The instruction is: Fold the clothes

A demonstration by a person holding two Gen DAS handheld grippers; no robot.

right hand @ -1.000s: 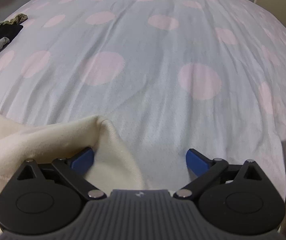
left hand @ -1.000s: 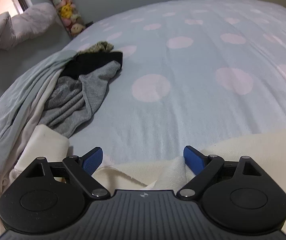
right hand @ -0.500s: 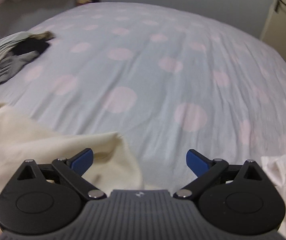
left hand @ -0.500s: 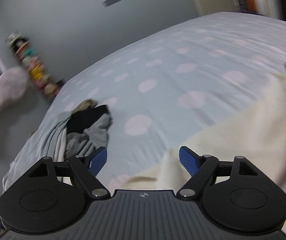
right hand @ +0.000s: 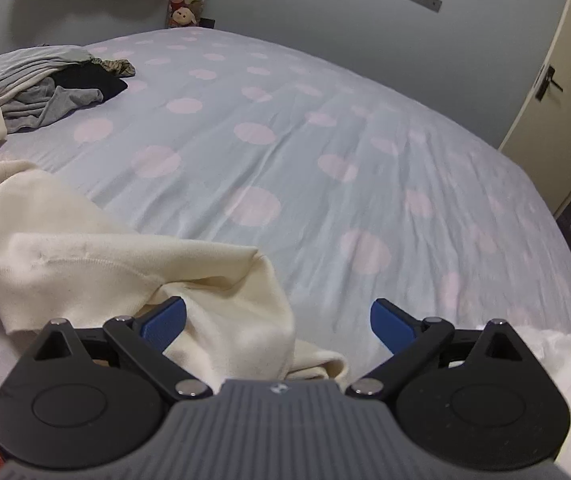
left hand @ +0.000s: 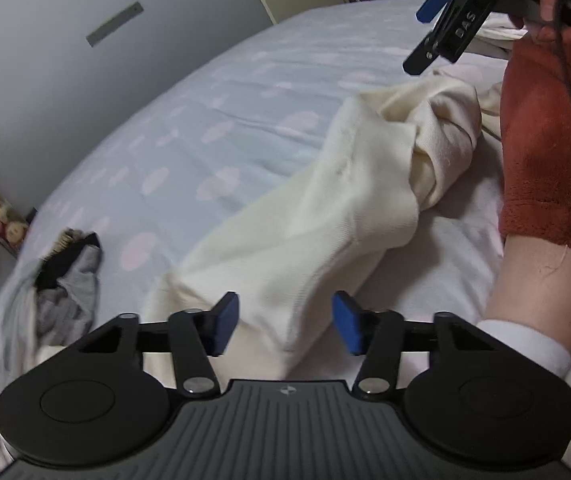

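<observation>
Two tools hover over a cream garment (left hand: 325, 216) on the bed (right hand: 325, 128). Left tool (left hand: 285, 326) has just been narrowing around a fold, pads not pressing. Right tool (right hand: 277, 322) gapes wide.

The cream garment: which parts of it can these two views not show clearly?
- Left wrist view: the near end of the cream garment is hidden below the left gripper.
- Right wrist view: the cloth between the fingers of the right gripper runs under its body.
- Its type: bunched, cannot tell.
- Grey clothes pile: cut by the left edge.
</observation>
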